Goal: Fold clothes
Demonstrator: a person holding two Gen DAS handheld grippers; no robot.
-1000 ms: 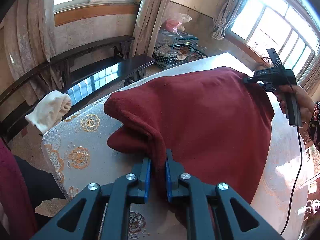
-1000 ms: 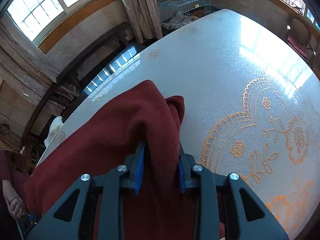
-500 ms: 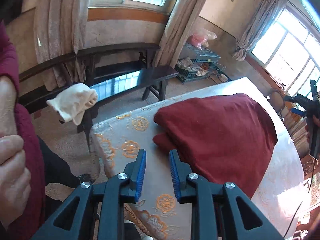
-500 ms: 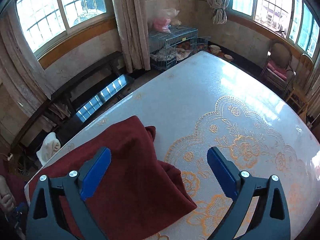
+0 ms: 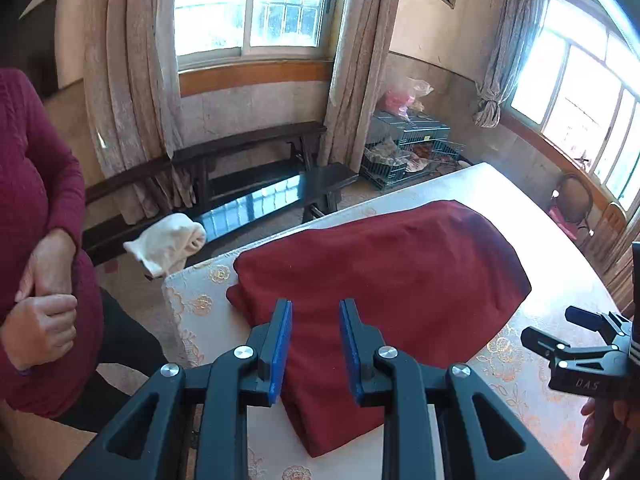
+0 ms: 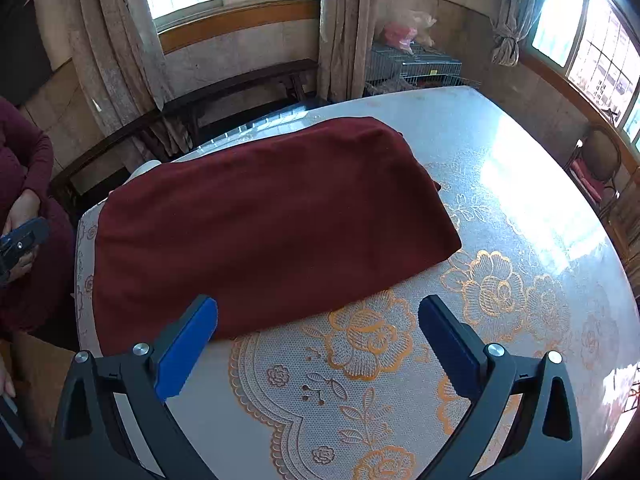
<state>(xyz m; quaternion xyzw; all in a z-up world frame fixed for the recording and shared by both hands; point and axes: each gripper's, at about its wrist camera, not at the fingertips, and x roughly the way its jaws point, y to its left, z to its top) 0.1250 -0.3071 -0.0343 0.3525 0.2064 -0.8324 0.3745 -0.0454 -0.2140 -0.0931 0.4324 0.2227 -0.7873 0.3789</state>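
A dark red garment [image 5: 380, 272] [image 6: 272, 216] lies folded flat near the left end of the table [image 5: 540, 380] [image 6: 500, 200], which has a lace-pattern cover. My left gripper [image 5: 316, 308] hovers above the garment's near edge. It is open by a narrow gap with no cloth between the blue pads. My right gripper [image 6: 318, 308] is over bare tablecloth just short of the garment's front edge. Its jaws are opening wide and nothing is between them. It also shows in the left wrist view as the right gripper [image 5: 580, 344] at the right margin.
A person in a red sweater [image 5: 36, 200] stands at the table's left end. A white cloth [image 5: 168, 244] lies on a dark bench [image 5: 260, 200] behind the table. Wire cages [image 5: 408, 148] stand by the wall, and a chair [image 6: 596, 164] is at the far right.
Both grippers let go of the red garment, opened and pulled up and back from it. The garment dropped and now lies flat on the table.
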